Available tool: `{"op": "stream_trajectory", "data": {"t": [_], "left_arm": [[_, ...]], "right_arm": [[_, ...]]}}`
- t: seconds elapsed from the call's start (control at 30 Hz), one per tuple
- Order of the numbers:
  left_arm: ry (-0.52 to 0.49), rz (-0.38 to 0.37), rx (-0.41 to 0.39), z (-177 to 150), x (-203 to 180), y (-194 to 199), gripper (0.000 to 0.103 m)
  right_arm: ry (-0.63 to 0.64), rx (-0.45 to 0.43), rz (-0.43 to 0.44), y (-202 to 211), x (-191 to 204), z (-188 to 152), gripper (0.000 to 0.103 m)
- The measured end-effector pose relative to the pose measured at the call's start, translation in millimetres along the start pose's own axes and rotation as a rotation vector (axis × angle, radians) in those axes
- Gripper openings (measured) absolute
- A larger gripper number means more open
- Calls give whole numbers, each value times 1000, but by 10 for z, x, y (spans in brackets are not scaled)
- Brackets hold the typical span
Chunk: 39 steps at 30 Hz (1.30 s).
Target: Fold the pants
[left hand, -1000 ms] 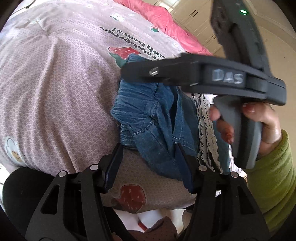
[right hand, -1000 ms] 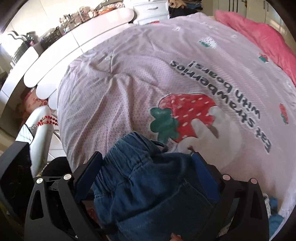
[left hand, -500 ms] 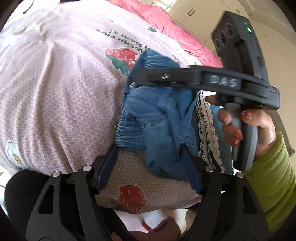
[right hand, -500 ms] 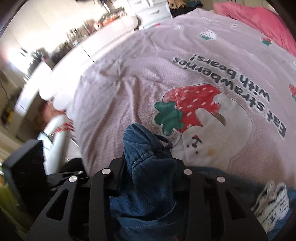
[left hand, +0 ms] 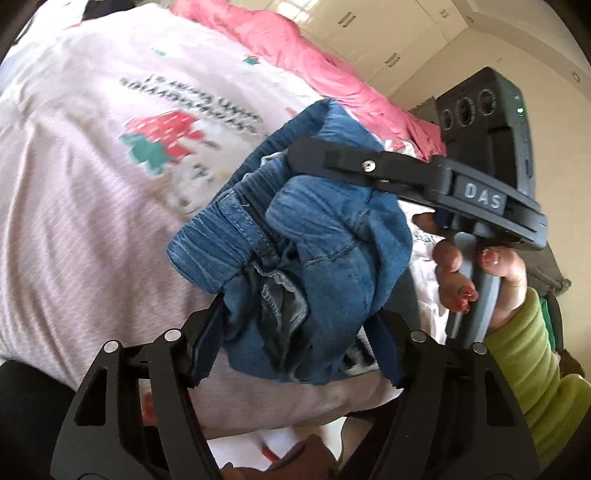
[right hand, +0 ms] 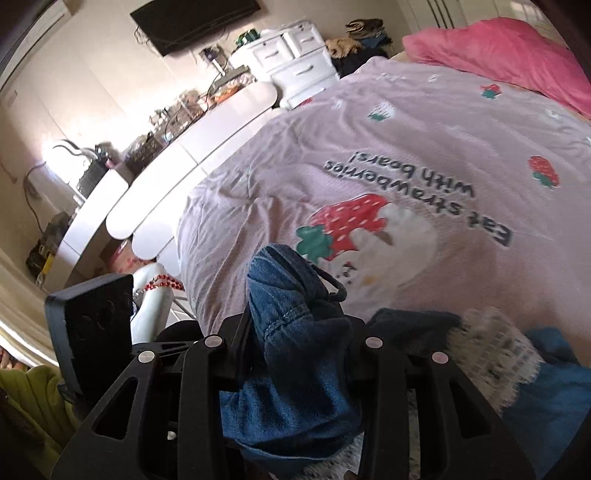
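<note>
Bedding fills most of both views: a pale pink quilt [right hand: 424, 122] printed with strawberries and the words "Eat strawberries with bears!" covers the bed, and a bright pink blanket [right hand: 506, 48] lies bunched along its far edge. Beyond the bed in the right wrist view a long white counter [right hand: 192, 136] carries a row of cluttered items too small to tell apart, a white chest of drawers [right hand: 291, 59] stands at its far end, and a dark screen [right hand: 192, 18] hangs on the wall above. The pants [left hand: 314, 254], blue denim with a ribbed elastic waistband, are gathered into a loose bundle above the near edge of the quilt, caught between the two tools. The right gripper [right hand: 299, 339] is squeezed narrow on a bunched fold of the denim, its jaws pressing the cloth from both sides so that a hump of fabric stands up in front of them; in the left wrist view the same tool reaches in from the right, clamped across the top of the bundle. The left gripper [left hand: 295, 343] takes the lower end of the bundle between its jaws, which are closing, the denim filling the gap and touching both blue pads. A hand [left hand: 480, 280] with red-painted nails, in a green sleeve [left hand: 532, 362], grasps the grey handle of the right tool. A strip of white lace trim [right hand: 495, 350] lies just right of the pinched denim, blurred.
</note>
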<state>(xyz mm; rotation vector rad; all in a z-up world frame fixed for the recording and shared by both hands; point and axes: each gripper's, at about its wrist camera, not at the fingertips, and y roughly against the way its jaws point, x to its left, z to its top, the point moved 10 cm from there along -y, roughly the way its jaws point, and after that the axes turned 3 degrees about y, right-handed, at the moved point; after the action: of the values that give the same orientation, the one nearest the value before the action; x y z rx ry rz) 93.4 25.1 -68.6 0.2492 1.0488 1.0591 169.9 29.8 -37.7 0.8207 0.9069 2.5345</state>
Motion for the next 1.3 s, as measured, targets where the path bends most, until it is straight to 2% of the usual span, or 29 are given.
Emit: {"op": "stream_trajectory", "data": {"t": [0.2, 0.4, 0.53, 0.6, 0.73, 0.77, 0.93, 1.03, 1.17, 1.3], "left_arm": [[-55, -12, 21, -62, -384, -78, 60], [-86, 7, 42, -57, -583, -264, 61], [-112, 4, 50, -65, -727, -364, 63], [-138, -11, 84, -136, -839, -448, 66], [-207, -20, 133, -214, -1030, -668, 66], [-218, -23, 145, -246, -1057, -701, 66], [-270, -23, 202, -451, -1163, -883, 70], [-286, -10, 214, -490, -1224, -989, 72], [-315, -22, 199, -507, -1346, -1032, 75], [-351, -33, 196, -558, -1447, -1127, 78]], "right_arm": [[-27, -46, 3, 304, -159, -80, 35], [-52, -90, 5, 553, -294, -200, 37], [-92, -134, 5, 743, -433, -269, 46], [-124, -163, 3, 866, -531, -322, 49], [-181, -207, -55, 1165, -799, -534, 51], [-197, -208, -98, 1238, -889, -622, 51], [-208, -176, -157, 1251, -967, -840, 51], [-204, -127, -208, 1149, -1018, -935, 51], [-210, -82, -339, 1166, -1260, -1074, 51], [-275, -88, -369, 1234, -1473, -1192, 53]]}}
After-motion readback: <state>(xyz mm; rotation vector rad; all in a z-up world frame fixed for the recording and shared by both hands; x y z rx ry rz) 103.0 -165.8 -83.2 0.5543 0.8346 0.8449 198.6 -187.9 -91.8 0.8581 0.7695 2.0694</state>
